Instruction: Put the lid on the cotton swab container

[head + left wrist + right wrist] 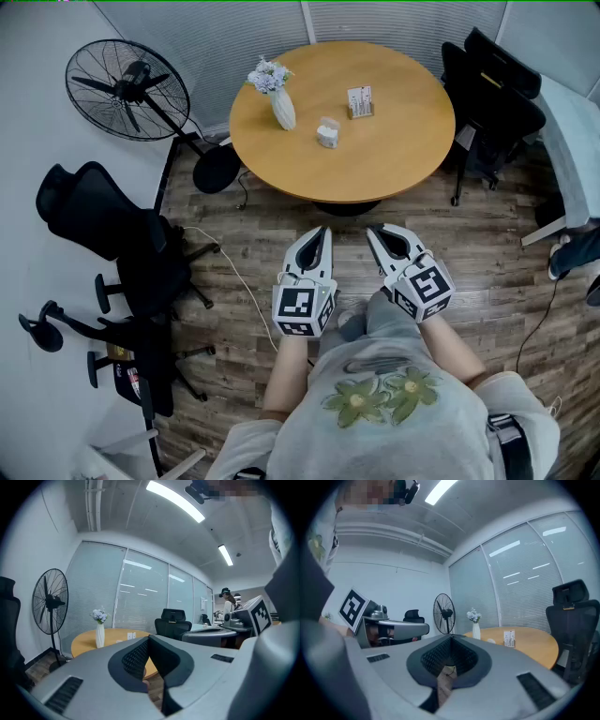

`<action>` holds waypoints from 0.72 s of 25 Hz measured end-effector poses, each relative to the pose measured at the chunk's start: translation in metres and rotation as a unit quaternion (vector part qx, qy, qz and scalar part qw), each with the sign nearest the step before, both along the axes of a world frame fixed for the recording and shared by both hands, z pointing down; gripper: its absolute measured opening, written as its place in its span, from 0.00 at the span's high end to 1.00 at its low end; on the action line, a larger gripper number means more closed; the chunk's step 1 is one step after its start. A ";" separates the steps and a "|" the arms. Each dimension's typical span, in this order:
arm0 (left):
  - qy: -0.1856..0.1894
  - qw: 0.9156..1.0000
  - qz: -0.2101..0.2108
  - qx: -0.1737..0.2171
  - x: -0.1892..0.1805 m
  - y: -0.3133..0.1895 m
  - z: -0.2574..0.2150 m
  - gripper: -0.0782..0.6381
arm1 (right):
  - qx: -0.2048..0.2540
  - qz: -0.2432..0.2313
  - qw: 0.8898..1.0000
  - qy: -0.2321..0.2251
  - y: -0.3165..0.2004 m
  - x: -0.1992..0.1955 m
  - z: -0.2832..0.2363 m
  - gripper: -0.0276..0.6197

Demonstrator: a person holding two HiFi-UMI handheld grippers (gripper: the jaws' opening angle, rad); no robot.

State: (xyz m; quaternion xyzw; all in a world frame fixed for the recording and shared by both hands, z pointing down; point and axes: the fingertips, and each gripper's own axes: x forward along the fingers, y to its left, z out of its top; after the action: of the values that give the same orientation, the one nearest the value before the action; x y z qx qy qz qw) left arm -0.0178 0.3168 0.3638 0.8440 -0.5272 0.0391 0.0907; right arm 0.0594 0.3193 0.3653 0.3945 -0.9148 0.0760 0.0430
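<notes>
Cotton swab container (pixel 327 134) well apart from fingers (pixel 315 249)

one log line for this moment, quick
stage: not started | left gripper: shut, empty | right gripper: shut, empty | cotton swab container: on table, untouched

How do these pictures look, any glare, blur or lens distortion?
Head view: even light, sharp, no glare on the table. Left gripper view: strong fisheye, dark corners, ceiling light blown out. Right gripper view: same fisheye bending the window frames.
</notes>
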 end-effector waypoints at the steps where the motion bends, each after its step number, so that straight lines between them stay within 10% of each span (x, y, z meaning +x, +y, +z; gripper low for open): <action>1: -0.001 1.000 -0.002 0.001 -0.003 -0.005 0.001 0.89 | 0.003 0.002 1.000 0.001 -0.003 -0.002 0.001 0.96; 18: -0.035 0.999 0.019 -0.007 -0.015 -0.079 0.017 0.89 | 0.001 0.023 1.000 -0.004 -0.087 -0.015 0.016 0.96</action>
State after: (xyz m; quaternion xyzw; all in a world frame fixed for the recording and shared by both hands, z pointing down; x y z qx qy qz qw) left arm -0.0329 0.2374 0.3810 0.8511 -0.5139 0.0740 0.0775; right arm 0.0447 0.2326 0.3816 0.4148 -0.9058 0.0782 0.0369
